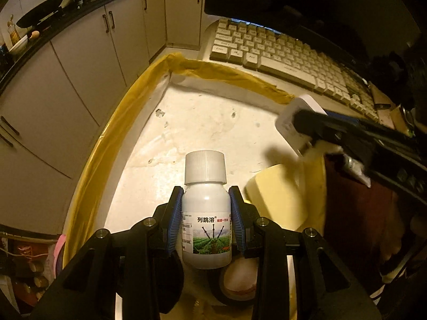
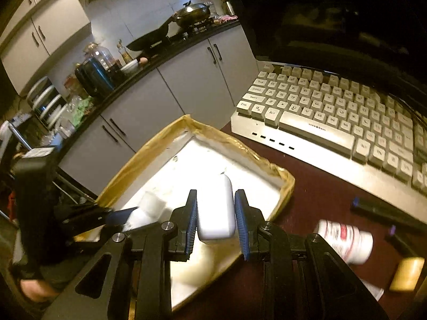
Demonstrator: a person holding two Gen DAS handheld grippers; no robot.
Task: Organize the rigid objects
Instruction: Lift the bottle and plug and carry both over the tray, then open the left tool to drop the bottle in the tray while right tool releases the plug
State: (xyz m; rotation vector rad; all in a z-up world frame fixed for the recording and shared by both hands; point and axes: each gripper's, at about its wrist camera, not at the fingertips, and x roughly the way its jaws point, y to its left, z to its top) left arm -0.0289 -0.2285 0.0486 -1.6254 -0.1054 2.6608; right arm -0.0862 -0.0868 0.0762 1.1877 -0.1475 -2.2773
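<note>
The biggest thing on the dark red table [image 2: 320, 200] is a shallow tray [image 1: 112, 144], white inside, its rim wrapped in yellow tape. A cream keyboard [image 2: 333, 122] lies just past its far edge, with a black monitor behind that. Inside the tray, at the near end, sit a pale yellow block [image 1: 277, 197] and a roll of black tape [image 1: 237, 288] (half hidden under the gripper); the far stretch of the tray floor is bare white, with room to spare up to the taped rim.

The left gripper [image 1: 206, 213] is closed tight on a white bottle [image 1: 206, 213] with a ribbed white cap and a green field on its label, the blue pads pressing both sides of the body. It hangs over the near part of the tray.

The right gripper [image 2: 216, 213] is clamped on a small white rounded case [image 2: 216, 210], above the tray's right-hand rim.

On the table outside the tray, to the right, lie a white bottle with red print [image 2: 347, 240], a small yellow block [image 2: 407, 273] and a dark pen-like stick [image 2: 384, 213] near the keyboard's front edge.
</note>
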